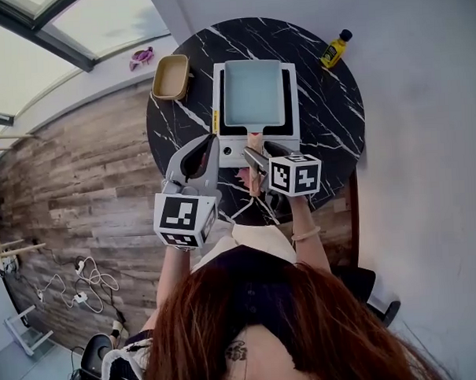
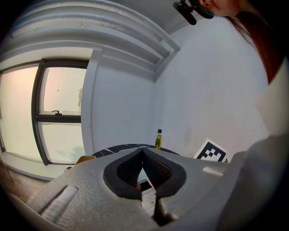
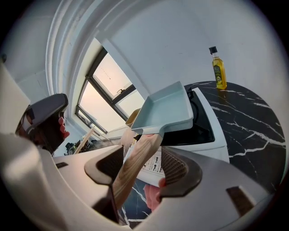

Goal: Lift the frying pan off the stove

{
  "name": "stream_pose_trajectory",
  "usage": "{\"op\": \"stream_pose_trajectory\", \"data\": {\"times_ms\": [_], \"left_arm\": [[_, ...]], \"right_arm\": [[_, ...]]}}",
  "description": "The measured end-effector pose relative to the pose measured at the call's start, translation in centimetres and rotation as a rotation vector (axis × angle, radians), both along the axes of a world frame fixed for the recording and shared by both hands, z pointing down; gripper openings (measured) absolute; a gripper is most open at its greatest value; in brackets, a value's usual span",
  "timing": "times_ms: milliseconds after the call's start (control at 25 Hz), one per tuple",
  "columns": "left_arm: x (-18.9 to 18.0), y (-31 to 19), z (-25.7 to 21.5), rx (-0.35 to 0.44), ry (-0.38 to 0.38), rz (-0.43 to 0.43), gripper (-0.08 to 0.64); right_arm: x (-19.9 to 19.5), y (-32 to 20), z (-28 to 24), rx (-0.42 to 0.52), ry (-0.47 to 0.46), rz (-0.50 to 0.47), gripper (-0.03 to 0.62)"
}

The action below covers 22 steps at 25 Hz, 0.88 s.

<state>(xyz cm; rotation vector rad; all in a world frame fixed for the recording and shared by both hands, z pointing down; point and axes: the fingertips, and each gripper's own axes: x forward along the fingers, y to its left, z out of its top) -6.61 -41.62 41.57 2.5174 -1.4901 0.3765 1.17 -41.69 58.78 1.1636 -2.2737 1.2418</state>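
Left gripper (image 1: 208,144): rounded shell of pale grey, grainy plastic, with a shallow oblong recess on its left flank.
Left pads (image 2: 156,169): black rubber with a fine cross-ribbed face, set in a smooth black rim.
Left cube (image 1: 184,217): white faces, each with a black square marker.
Right gripper (image 1: 260,151): same grey shell, with a small dark oblong inset on its right flank.
Right pads (image 3: 177,168): black and ribbed like the left ones.
Right cube (image 1: 295,175): white, with black chequered markers.
Hair (image 1: 291,325): long, reddish brown.
Top (image 1: 252,244): cream-white cloth.
Bracelet (image 1: 305,235): thin pale band on the right wrist.
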Motion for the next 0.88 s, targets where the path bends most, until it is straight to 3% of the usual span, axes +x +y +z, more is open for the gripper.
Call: {"op": "stream_pose_trajectory", "data": {"times_ms": [880], "left_arm": [[-0.5,-0.3,0.9,-0.017,-0.010,-0.020,0.011]], "right_arm": [[-2.6,-0.3,1.9,-0.201,-0.293,-0.031,0.264]]}}
